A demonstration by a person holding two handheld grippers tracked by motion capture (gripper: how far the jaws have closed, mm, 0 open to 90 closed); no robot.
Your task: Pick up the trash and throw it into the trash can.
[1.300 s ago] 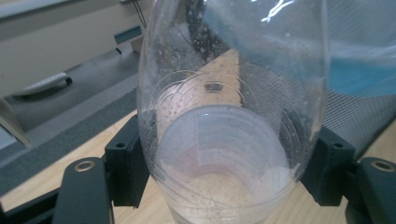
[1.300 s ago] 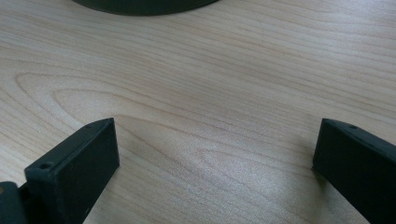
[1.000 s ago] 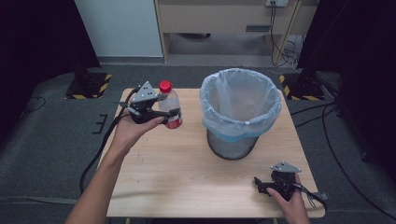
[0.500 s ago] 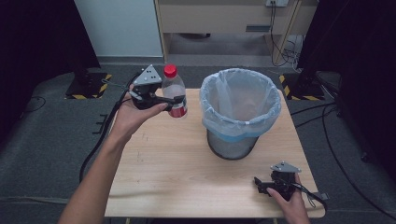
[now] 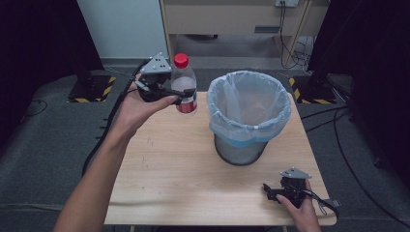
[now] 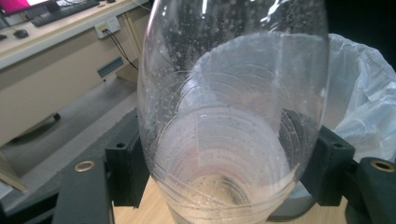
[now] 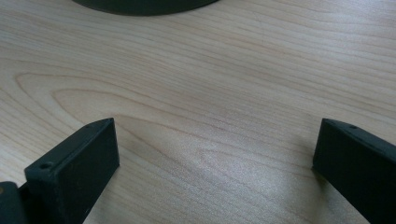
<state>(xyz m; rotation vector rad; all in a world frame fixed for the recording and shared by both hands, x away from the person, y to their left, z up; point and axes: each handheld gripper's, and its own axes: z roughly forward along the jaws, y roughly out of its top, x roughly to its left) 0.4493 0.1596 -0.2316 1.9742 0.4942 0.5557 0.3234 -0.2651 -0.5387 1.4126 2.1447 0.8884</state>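
1. The left gripper is up in the air over the far left corner of the table, clamped on a clear plastic bottle with a red cap.
2. The bottle stands upright in the grip, red label low on its body, cap on top, well clear of the tabletop.
3. From the left gripper view, the bottle's clear wall sits right between the two black jaws, both pressed against its sides; droplets cling to the inside of the plastic.
4. Just to the right of the bottle stands the bin, a mesh waste basket lined with a pale blue bag, its mouth open and facing up. Bottle and bin are near each other but apart.
5. In the left gripper view the white-blue liner shows just behind the bottle.
6. Down at the near right corner, the right gripper lies low on the table in the person's hand, well apart from the bin.
7. The right gripper view has its two black jaws spread wide with bare wood grain between them, gripping nothing; the dark base of the bin sits at the top edge.
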